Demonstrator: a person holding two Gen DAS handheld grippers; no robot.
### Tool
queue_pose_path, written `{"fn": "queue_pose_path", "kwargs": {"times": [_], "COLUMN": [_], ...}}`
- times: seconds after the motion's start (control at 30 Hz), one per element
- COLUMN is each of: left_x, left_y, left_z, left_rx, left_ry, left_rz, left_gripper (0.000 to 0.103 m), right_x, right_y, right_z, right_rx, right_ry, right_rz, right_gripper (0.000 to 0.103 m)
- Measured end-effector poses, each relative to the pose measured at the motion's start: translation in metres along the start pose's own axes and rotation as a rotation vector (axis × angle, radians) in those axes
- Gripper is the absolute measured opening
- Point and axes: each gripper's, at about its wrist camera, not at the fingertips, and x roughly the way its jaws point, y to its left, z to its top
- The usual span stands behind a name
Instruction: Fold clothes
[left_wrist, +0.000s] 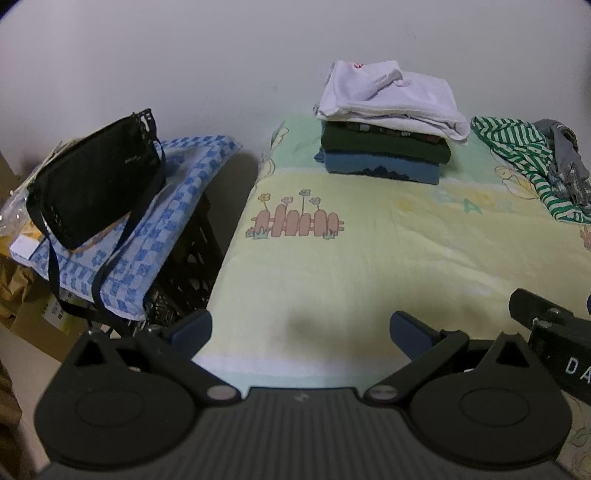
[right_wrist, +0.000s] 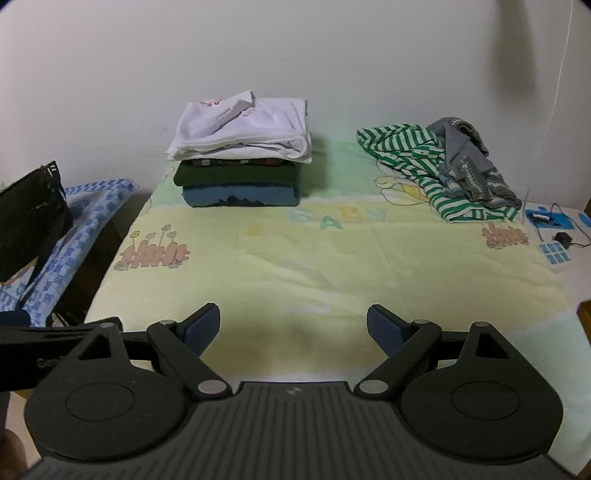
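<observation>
- The left gripper (left_wrist: 301, 328) is held low over the near part of the bed sheet (left_wrist: 369, 266) with its jaws spread wide and nothing between them; bare sheet is seen in the gap.
- The right gripper (right_wrist: 293, 325) is held likewise, jaws parted and empty, just beside the left one, part of which is caught at the left edge of its view.
- A neat stack of folded clothes (right_wrist: 242, 155) is seen well ahead of both claws, against the wall: a white garment on top, dark green beneath, blue at the bottom. It was probably set far back so that the middle of the sheet is kept free as folding space.
- A striped green-and-white garment (right_wrist: 417, 162) with a grey garment (right_wrist: 469, 162) crumpled on it lies ahead and to the right of the right claw, unfolded, apart from the stack.
- Folding is judged partly done: some pieces are stacked, two are left loose.
- A black bag (left_wrist: 92, 177) is seen resting on a blue checked cloth (left_wrist: 155, 229), ahead-left of the left claw, off the bed.
</observation>
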Motion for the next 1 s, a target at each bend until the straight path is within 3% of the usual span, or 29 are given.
{"fn": "queue_pose_path", "kwargs": {"times": [1.0], "left_x": [0.005], "left_y": [-0.014], "left_z": [-0.016], "left_rx": [0.014], "left_ry": [0.021], "left_rz": [0.027], "left_gripper": [0.102], "right_x": [0.005], "right_y": [-0.014], "right_z": [-0.010], "right_rx": [0.025], "right_ry": [-0.010], "right_rz": [0.014], "right_gripper": [0.089]}}
